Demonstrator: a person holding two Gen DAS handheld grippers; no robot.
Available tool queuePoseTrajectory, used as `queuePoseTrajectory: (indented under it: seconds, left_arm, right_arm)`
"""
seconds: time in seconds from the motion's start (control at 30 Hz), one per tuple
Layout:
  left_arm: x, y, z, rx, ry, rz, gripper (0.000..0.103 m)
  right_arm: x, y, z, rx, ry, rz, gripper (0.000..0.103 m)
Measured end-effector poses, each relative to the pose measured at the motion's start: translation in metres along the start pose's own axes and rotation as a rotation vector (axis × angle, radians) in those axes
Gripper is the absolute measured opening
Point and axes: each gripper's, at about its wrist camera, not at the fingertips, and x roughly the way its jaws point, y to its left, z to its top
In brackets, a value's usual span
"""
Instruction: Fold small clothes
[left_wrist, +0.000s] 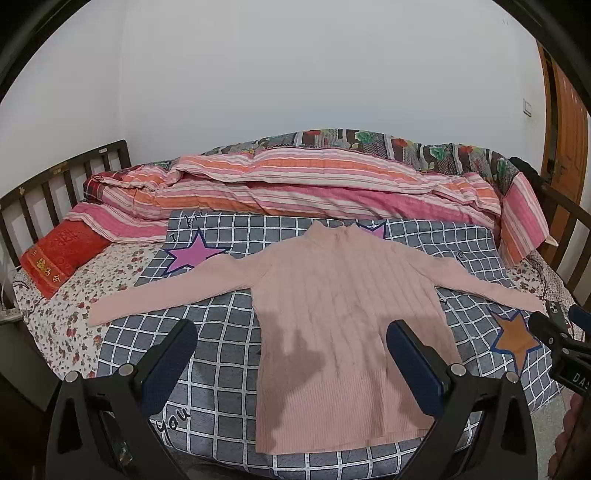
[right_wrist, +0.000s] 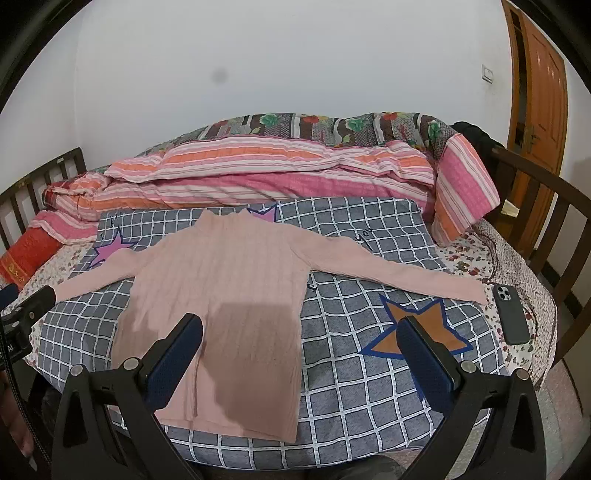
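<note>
A pink ribbed sweater (left_wrist: 332, 314) (right_wrist: 229, 295) lies flat on a grey checked blanket (left_wrist: 221, 350) (right_wrist: 362, 369), both sleeves spread out sideways and the collar pointing at the far wall. My left gripper (left_wrist: 291, 332) hovers open above the sweater's lower half, nothing between its fingers. My right gripper (right_wrist: 301, 328) hangs open over the sweater's right hem side and the blanket. In the left wrist view the right gripper (left_wrist: 554, 328) shows at the right edge near the sleeve end. The left gripper (right_wrist: 26, 310) appears at the left edge of the right wrist view.
A striped pink quilt (left_wrist: 314, 184) (right_wrist: 277, 170) is bunched along the back of the bed. A red pillow (left_wrist: 62, 254) lies at the left. A dark phone (right_wrist: 511, 314) rests by the right sleeve end. Wooden bed rails (right_wrist: 535, 206) flank both sides; an orange door (right_wrist: 539, 85) stands at right.
</note>
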Motion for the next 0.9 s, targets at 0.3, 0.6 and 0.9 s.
queuePoseTrajectory:
  seconds: [0.3,0.6,0.9]
  left_arm:
    - [0.0001,-0.0002,-0.0002,-0.001,0.001,-0.001,0.103]
    - [-0.0013,0.0011,-0.0005,-0.001,-0.001,0.0,0.103]
    - [-0.0026,0.0027,0.0012,-0.006,-0.004,-0.005,0.103]
  right_arm:
    - [-0.0002,-0.0004,0.0003,0.001,0.0,0.0,0.103]
    - [-0.0012,0.0001,-0.0004,0.004,0.0,0.0,0.103]
    - [-0.0014,-0.0003,-0.0008,0.005,-0.001,0.002,0.103]
